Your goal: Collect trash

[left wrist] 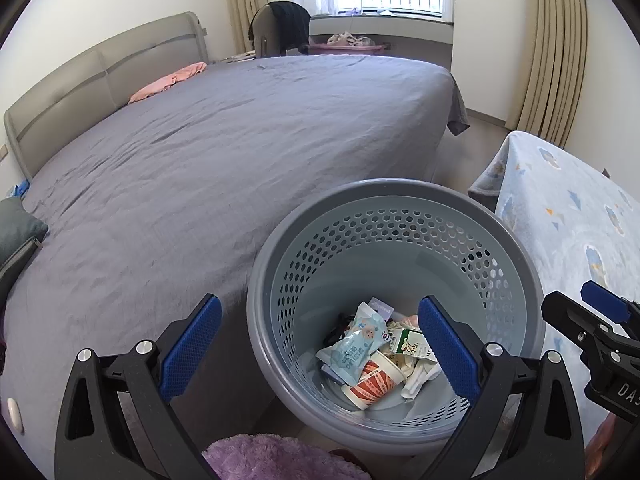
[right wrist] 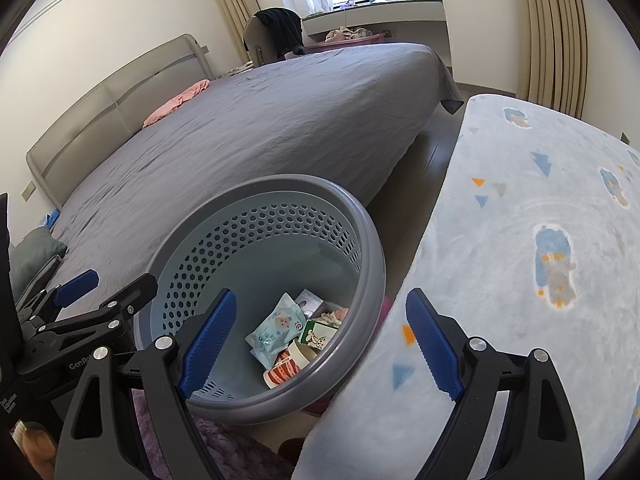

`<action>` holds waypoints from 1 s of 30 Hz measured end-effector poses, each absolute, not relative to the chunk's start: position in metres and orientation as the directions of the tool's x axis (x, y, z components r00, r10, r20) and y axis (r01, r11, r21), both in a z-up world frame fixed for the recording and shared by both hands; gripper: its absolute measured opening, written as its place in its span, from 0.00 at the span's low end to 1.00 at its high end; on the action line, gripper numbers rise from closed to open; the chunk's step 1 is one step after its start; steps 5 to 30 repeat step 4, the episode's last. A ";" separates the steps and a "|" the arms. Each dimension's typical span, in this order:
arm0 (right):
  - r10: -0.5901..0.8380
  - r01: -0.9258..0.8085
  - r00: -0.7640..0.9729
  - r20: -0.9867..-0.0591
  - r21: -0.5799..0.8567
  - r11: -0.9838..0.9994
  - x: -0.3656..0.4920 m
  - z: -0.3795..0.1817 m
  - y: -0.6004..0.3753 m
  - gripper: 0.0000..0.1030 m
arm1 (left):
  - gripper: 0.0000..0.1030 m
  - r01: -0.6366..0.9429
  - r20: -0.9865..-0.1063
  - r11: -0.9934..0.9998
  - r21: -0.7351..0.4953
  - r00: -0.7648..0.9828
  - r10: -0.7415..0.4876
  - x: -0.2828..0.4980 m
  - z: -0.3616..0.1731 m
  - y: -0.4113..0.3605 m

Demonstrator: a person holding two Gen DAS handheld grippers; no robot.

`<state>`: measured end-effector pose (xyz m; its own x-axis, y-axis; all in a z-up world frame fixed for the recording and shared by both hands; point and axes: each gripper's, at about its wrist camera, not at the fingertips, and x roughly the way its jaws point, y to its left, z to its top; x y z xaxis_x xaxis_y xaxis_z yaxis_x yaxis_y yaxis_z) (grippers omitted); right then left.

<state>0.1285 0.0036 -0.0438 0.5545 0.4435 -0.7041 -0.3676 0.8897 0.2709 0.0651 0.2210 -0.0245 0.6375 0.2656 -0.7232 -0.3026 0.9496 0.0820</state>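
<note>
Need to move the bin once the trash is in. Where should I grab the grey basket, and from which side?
Judging from both views, take the grey basket by its thick rolled rim, one finger inside and one outside, coming down from above on the near side. The wall is round and too wide to span, and the bed and blue blanket crowd its flanks. Both the left gripper and right gripper are open.
</note>
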 end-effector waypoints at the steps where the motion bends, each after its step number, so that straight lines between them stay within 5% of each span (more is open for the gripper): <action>1: 0.444 -0.368 0.555 -0.704 0.271 0.889 0.129 -0.044 0.004 0.80 | 0.94 -0.303 -0.722 0.949 0.081 0.639 0.266 0.065 -0.024 0.221; 30: 0.444 -0.367 0.554 -0.704 0.273 0.889 0.129 -0.044 0.004 0.80 | 0.94 -0.304 -0.720 0.949 0.081 0.641 0.267 0.064 -0.024 0.222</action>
